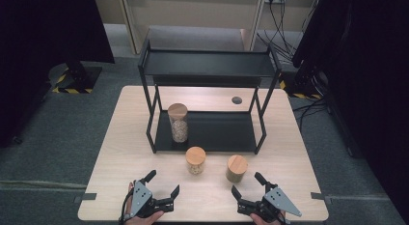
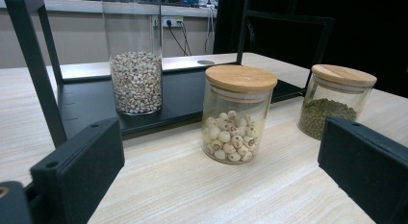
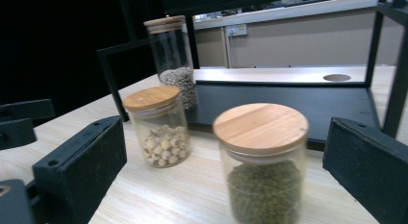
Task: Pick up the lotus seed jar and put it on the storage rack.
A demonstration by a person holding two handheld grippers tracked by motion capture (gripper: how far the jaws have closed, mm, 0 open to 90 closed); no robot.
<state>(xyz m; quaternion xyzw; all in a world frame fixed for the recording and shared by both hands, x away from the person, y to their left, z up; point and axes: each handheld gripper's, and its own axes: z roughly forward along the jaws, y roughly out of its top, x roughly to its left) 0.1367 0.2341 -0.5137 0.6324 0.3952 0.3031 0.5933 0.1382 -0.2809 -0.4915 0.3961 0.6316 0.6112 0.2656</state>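
Three glass jars with wooden lids are on the table. A tall jar of pale grains (image 1: 178, 122) (image 2: 136, 65) (image 3: 175, 60) stands on the lower shelf of a black metal rack (image 1: 217, 131). In front of the rack sit a short jar of white round seeds (image 1: 195, 160) (image 2: 237, 113) (image 3: 159, 126) and a short jar of green beans (image 1: 237, 168) (image 2: 337, 100) (image 3: 263, 162). My left gripper (image 1: 163, 183) is open near the front edge, aimed at the white-seed jar. My right gripper (image 1: 247, 185) is open, aimed at the green-bean jar. Neither holds anything.
The rack has an upper shelf (image 1: 207, 63) over the lower one. A round cable hole (image 1: 237, 100) lies in the table behind the rack. Dark curtains (image 1: 357, 65) flank the table, and cables (image 1: 282, 27) trail on the floor beyond.
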